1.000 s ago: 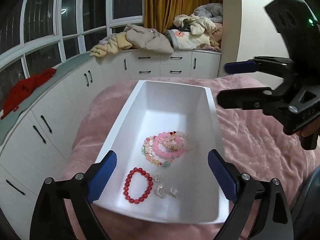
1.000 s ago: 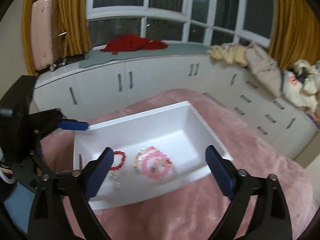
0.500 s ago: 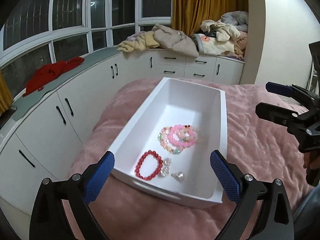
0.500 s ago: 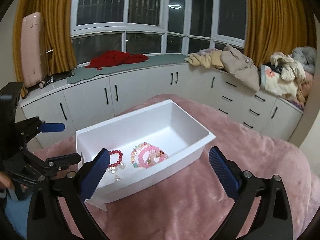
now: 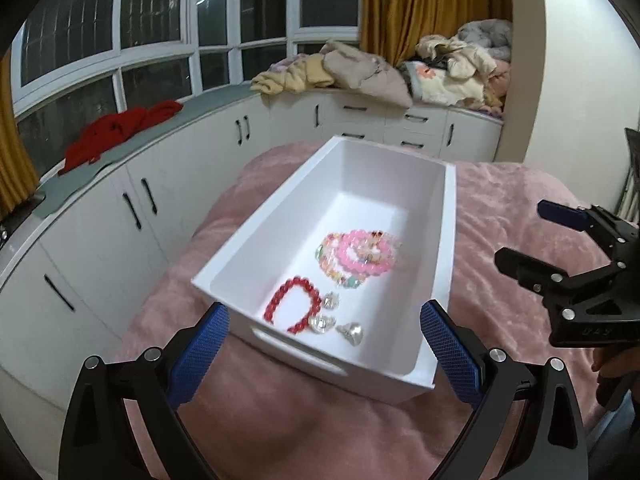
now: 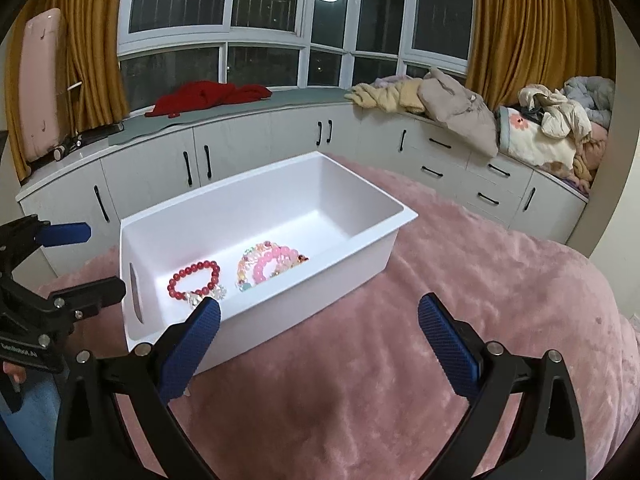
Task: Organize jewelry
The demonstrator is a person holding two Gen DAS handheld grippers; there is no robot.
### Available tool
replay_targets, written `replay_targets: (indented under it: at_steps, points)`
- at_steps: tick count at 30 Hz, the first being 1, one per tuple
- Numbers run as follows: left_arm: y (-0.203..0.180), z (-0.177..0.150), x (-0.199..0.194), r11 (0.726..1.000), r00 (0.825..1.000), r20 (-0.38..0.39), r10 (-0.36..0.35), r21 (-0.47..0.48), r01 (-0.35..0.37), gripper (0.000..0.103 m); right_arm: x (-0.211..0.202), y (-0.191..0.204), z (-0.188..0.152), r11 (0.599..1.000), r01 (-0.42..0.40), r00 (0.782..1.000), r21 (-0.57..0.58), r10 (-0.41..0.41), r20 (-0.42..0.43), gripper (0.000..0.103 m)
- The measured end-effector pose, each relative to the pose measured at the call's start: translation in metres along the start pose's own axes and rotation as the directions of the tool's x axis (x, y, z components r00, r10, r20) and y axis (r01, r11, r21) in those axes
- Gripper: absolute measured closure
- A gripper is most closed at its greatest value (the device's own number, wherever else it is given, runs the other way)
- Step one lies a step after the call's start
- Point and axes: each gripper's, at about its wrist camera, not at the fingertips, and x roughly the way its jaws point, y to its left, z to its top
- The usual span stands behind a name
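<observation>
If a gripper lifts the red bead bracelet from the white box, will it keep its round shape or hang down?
The red bead bracelet is separate beads on a string, so it would probably sag into a drooping loop. Its beads look smooth and round, so they may slip between the fingers. It lies flat on the white box floor, probably light.

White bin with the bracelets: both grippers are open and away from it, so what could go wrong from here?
The white bin sits on a soft pink blanket, so pressing its rim might tip it. The pink bracelets overlap in a pile; a pinch may lift several. The small clear pieces touching the red bracelet could slip the pads.
</observation>
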Motion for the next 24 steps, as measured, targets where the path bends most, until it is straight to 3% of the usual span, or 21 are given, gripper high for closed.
replay_targets:
  at_steps: [24]
  points:
    - [0.004,-0.005,0.007,1.0,0.999,-0.036,-0.002,-0.006,0.002,0.006,0.012,0.027,-0.008,0.997,-0.015,0.998,-0.075,0.011,-0.054,0.005]
